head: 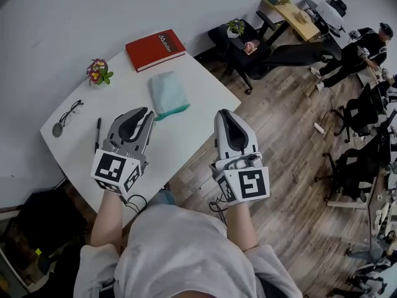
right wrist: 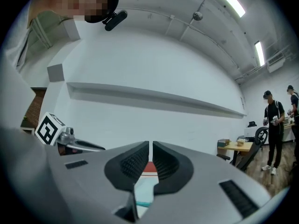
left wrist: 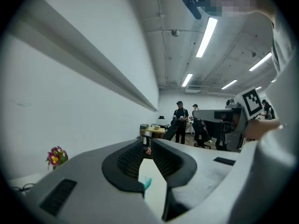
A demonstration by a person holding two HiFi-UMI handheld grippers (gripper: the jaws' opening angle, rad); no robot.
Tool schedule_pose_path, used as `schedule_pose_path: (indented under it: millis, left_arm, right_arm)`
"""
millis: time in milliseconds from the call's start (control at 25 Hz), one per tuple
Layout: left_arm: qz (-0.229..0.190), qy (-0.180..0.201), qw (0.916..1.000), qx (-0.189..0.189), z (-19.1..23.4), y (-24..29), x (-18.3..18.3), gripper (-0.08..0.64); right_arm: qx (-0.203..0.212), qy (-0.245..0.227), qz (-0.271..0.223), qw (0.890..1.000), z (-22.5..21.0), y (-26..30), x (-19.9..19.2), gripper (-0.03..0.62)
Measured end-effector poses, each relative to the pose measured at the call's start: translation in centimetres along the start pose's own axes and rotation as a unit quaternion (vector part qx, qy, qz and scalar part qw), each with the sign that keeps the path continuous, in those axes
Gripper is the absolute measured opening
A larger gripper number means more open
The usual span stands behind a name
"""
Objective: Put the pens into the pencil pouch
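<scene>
A teal pencil pouch (head: 169,95) lies flat on the white table (head: 198,113), just beyond my two grippers. One black pen (head: 98,134) lies near the table's left edge, left of my left gripper (head: 146,113). That gripper hovers over the table with its jaws together and nothing between them; in its own view (left wrist: 147,148) a teal corner of the pouch (left wrist: 147,183) shows below the jaws. My right gripper (head: 222,113) hangs past the table's right edge, shut and empty. Through its jaws (right wrist: 150,146) I see the pouch (right wrist: 145,192).
A red book (head: 155,48) lies at the table's far corner, a small pot of flowers (head: 97,71) to its left, and glasses (head: 67,118) at the left edge. Office chairs (head: 239,48) and people (head: 360,54) stand beyond on the wooden floor.
</scene>
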State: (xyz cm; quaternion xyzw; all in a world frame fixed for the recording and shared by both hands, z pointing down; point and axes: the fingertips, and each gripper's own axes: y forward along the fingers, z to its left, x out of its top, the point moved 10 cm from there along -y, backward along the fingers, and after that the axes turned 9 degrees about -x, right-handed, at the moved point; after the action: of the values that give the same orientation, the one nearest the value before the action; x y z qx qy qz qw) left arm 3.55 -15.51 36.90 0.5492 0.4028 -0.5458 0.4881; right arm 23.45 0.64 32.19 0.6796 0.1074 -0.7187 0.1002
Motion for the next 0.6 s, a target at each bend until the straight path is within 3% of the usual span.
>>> schedule_pose_path:
  millis: [120, 240, 600]
  left_arm:
    - [0.058, -0.031, 0.9973, -0.032, 1.7, 2.2, -3.3, 0.085]
    - [0.119, -0.038, 0.9911, -0.047, 3.0, 4.2, -6.2, 0.094]
    - [0.263, -0.028, 0.9611, -0.081, 5.5, 8.5, -13.3, 0.138]
  right_arm:
    - [-0.006, 0.002, 0.022, 1.000, 0.3, 1.0, -1.3, 0.043]
    - [-0.009, 0.005, 0.042, 0.999, 0.4, 1.8, -2.4, 0.044]
    - [-0.020, 0.006, 0.090, 0.996, 0.6, 3.1, -4.7, 0.044]
